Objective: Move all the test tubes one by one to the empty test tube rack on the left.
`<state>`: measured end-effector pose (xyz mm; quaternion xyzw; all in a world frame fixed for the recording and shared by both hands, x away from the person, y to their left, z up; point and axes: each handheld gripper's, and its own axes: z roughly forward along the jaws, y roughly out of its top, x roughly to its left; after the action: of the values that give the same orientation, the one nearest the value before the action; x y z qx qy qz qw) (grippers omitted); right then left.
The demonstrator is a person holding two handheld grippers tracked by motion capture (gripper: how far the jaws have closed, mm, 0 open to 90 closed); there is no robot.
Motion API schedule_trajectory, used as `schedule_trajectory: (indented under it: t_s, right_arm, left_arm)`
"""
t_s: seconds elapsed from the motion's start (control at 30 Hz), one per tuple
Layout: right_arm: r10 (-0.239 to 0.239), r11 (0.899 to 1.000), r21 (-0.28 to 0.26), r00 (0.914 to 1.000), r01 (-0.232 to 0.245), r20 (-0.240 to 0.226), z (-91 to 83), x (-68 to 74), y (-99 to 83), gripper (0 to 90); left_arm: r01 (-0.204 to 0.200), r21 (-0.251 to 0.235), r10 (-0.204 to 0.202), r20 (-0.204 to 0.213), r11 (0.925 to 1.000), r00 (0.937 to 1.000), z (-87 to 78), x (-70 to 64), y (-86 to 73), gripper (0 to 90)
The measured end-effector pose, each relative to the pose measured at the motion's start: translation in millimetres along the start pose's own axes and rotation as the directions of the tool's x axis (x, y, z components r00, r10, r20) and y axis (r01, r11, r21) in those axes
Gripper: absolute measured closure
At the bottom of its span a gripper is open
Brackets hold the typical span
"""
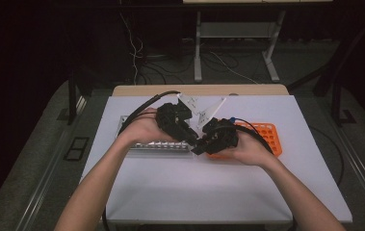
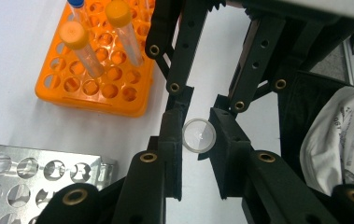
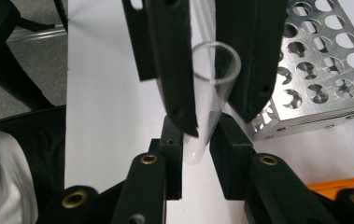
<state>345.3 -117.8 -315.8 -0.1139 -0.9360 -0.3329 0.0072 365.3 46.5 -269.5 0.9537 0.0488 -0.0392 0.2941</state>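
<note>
Both sets of jaws on one clear tube [image 3: 210,100] right now: right gripper [image 3: 196,154] pinches its rounded bottom end, left gripper [image 2: 196,140] closes round it too, w/ the other pair clamped nearer the open rim. Tube's mid-air, uncapped, held above the white table [image 1: 194,187] between the steel rack [image 1: 158,146] and orange rack [image 1: 262,134]. In the high view both hands meet at centre, grippers nose to nose. Looks like a hand-to-hand pass, mid-transfer. Orange rack carries capped tubes [image 2: 85,49]; steel rack's holes look empty. Next, IMO: one side must let go cleanly while the other keeps grip, no twisting, then tube goes upright over a rack hole. Which rack? Can't tell.
</note>
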Motion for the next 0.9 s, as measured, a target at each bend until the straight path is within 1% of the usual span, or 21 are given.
schedule_trajectory:
  t_s: [0.07, 0.17, 0.2, 0.27, 0.43, 0.47, 0.53, 0.6, 0.67, 0.77, 0.83, 0.87, 0.9]
  right_arm:
    - [0.002, 1.000, -0.004, 1.0000, -0.002, 0.005, -2.0, -0.8, -0.7, 68.2]
    - [0.017, 1.000, -0.007, 0.9997, -0.017, 0.019, -7.0, -2.0, -2.8, 65.1]
    - [0.022, 1.000, -0.011, 0.9994, -0.021, 0.026, -9.1, -2.5, -3.6, 64.1]
    - [0.030, 0.999, -0.020, 0.9986, -0.029, 0.043, -14.0, -4.4, -5.2, 61.9]
    - [0.069, 0.996, -0.054, 0.9951, -0.065, 0.070, -26.1, -8.9, -9.9, 56.2]
    - [0.075, 0.996, -0.059, 0.9942, -0.070, 0.078, -28.8, -9.6, -10.9, 54.4]
    - [0.087, 0.994, -0.072, 0.9921, -0.081, 0.090, -34.3, -11.2, -13.2, 50.7]
    - [0.102, 0.992, -0.084, 0.9897, -0.094, 0.101, -39.5, -12.9, -15.7, 44.4]
    - [0.117, 0.990, -0.095, 0.9855, -0.105, 0.124, -44.9, -14.0, -18.5, 38.0]
    - [0.140, 0.986, -0.114, 0.9791, -0.124, 0.148, -53.2, -15.0, -23.2, 29.0]
    - [0.153, 0.982, -0.130, 0.9767, -0.134, 0.150, -58.5, -15.8, -26.8, 23.1]
    - [0.158, 0.980, -0.141, 0.9761, -0.138, 0.149, -61.4, -16.2, -29.0, 17.4]
    - [0.168, 0.977, -0.155, 0.9747, -0.145, 0.148, -64.2, -16.8, -31.5, 15.0]
  left_arm:
    - [0.005, -0.008, -0.005, -0.002, 1.0000, 1.0000, -2.9, 2.5, -1.7, 74.2]
    - [0.026, -0.018, -0.027, -0.016, 0.9995, 0.9995, -9.6, 6.2, -4.8, 74.2]
    - [0.025, -0.017, -0.026, -0.024, 0.9995, 0.9994, -12.6, 8.1, -5.5, 74.2]
    - [0.036, -0.024, -0.037, -0.040, 0.9991, 0.9985, -18.0, 11.3, -6.8, 74.2]
    - [0.057, -0.038, -0.059, -0.077, 0.9977, 0.9953, -30.5, 19.2, -9.0, 74.2]
    - [0.052, -0.038, -0.056, -0.087, 0.9979, 0.9946, -33.1, 21.2, -9.4, 74.2]
    - [0.058, -0.036, -0.061, -0.101, 0.9977, 0.9930, -37.6, 24.0, -10.8, 74.2]
    - [0.072, -0.039, -0.076, -0.116, 0.9967, 0.9903, -42.1, 27.1, -12.5, 74.2]
    - [0.087, -0.047, -0.093, -0.128, 0.9950, 0.9875, -46.0, 30.7, -14.7, 74.2]
    - [0.094, -0.049, -0.100, -0.147, 0.9944, 0.9840, -51.2, 36.8, -17.5, 74.2]
    - [0.101, -0.068, -0.110, -0.145, 0.9925, 0.9833, -54.1, 40.3, -19.0, 74.2]
    - [0.106, -0.069, -0.115, -0.151, 0.9920, 0.9818, -54.9, 41.7, -19.3, 74.2]
    - [0.107, -0.062, -0.116, -0.159, 0.9923, 0.9806, -56.0, 43.5, -19.6, 74.2]
